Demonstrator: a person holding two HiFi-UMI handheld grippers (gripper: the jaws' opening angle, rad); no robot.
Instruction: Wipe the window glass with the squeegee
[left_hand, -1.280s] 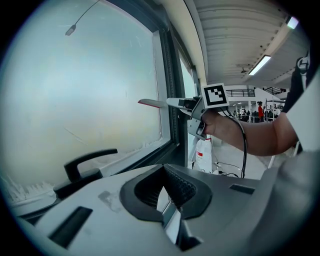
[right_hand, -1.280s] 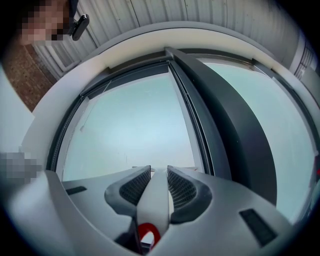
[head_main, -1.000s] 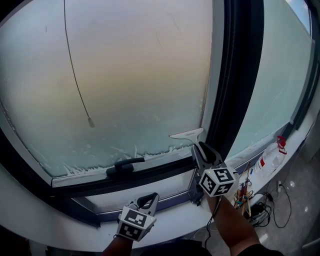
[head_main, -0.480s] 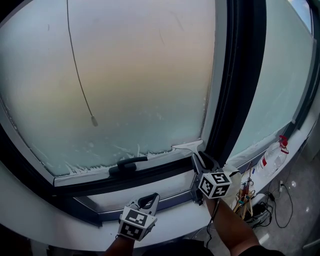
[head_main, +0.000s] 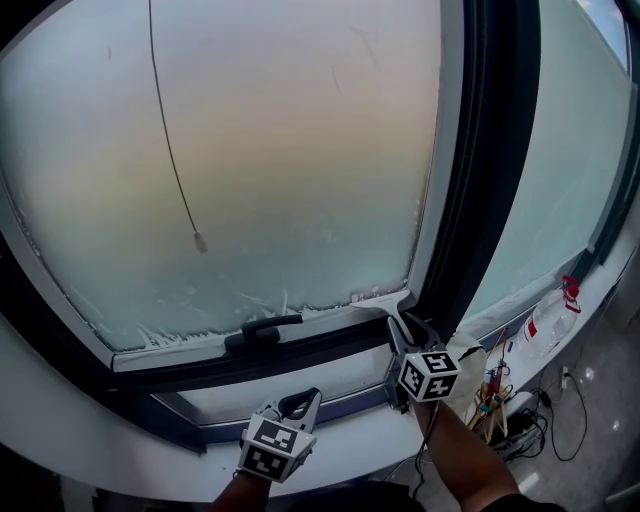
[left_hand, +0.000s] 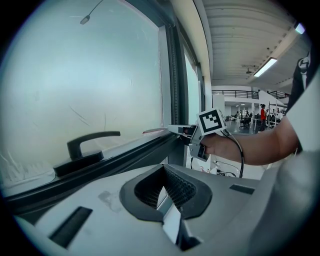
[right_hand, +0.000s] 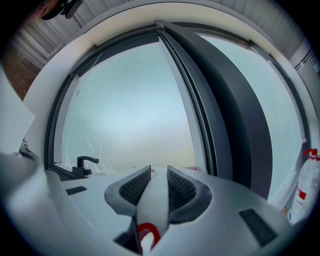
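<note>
Down at the pane's corner, the outstretched right gripper (head_main: 403, 328) pinches the squeegee (head_main: 380, 297) against the window glass (head_main: 280, 150); the left gripper (head_main: 297, 402) hangs lower, seemingly pressed together.

Big frosted pane (head_main: 280, 150) fills the view, glowing pale and warm with daylight, white streaks along its bottom edge. A thin cord (head_main: 172, 140) hangs before it. Black window handle (head_main: 262, 330) sits on the lower frame. Thick dark mullion (head_main: 490, 170) on the right, a second pane (head_main: 565, 150) beyond. White sill (head_main: 110, 440) below, grey floor (head_main: 600, 450) with cables (head_main: 545, 412). Ceiling strip light (left_hand: 265, 66) over an open hall.
</note>
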